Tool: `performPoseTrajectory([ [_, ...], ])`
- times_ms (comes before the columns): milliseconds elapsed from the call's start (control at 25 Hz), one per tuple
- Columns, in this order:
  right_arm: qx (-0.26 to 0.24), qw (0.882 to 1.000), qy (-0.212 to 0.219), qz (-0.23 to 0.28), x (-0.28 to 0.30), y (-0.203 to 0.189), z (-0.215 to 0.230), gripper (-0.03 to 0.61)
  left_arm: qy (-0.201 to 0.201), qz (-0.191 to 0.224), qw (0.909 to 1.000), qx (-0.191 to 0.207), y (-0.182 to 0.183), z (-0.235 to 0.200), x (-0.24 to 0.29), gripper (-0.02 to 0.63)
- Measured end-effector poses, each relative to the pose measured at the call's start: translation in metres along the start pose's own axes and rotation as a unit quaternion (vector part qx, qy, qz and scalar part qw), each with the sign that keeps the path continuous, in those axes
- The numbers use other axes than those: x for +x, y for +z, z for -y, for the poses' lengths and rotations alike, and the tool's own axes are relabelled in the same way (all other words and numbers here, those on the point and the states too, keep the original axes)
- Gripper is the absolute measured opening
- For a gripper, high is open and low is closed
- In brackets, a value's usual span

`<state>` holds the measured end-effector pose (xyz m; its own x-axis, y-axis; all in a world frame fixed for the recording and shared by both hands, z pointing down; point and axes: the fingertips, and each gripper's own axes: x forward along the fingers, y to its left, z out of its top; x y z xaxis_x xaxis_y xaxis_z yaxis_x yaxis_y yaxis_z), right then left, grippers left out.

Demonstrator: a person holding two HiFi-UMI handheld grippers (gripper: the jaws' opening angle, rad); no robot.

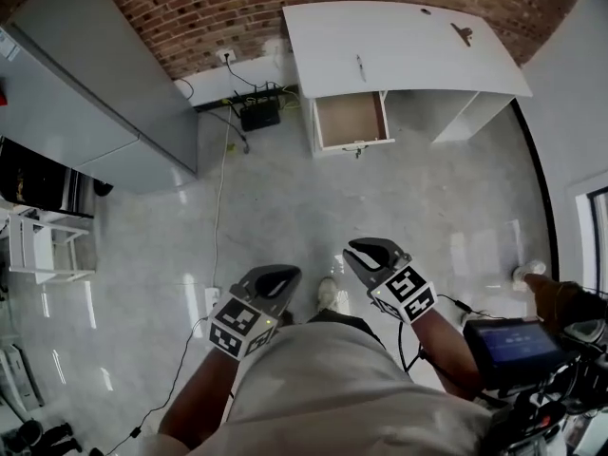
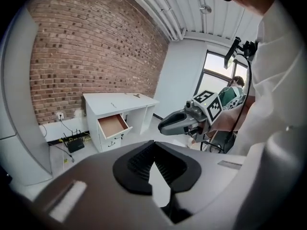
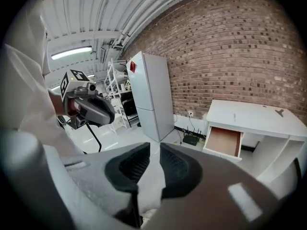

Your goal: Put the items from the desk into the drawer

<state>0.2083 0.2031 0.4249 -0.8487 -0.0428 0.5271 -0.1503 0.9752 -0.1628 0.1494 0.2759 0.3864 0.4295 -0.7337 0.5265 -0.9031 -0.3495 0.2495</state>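
- Drawer: pulled out of the left side of the white desk, which stands against the far brick wall. Its brown bottom is showing.
- Desk items on the top: a thin pen-like piece above the drawer and a small dark object far right. Both are too small to identify.
- Left gripper: held near the person's body, well apart from the desk. Its jaw tips meet, with nothing between them.
- Right gripper: just beside the left one. Its jaws stand a narrow slit apart, with only floor seen through.
- Between the grippers and the desk: pale glossy floor with a thin white cable running across it.
- Left of the desk: a black box with cables at the wall, then a tall grey cabinet.
- Near right: a dark screen on a rig, its content too small to read.
- Print: only black-and-white square markers on the gripper cubes.
- Left gripper view alone shows a window to the right of the desk.
- Right gripper view alone shows a red tag on the cabinet and shelf racks behind it.
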Motion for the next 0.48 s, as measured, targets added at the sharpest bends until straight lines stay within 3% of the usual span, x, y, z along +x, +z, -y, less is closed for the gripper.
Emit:
performPoseTrajectory([
  [240,0.005,1.000,0.003,0.002,0.054,0.029,0.036,0.051,0.007,0.006,0.9999,-0.014,0.015,-0.063,0.006,0.025],
  [480,0.012,0.999,-0.031,-0.013,0.108,0.062,0.080,0.051,-0.029,0.020,0.9993,-0.009,0.039,-0.142,0.021,0.023],
])
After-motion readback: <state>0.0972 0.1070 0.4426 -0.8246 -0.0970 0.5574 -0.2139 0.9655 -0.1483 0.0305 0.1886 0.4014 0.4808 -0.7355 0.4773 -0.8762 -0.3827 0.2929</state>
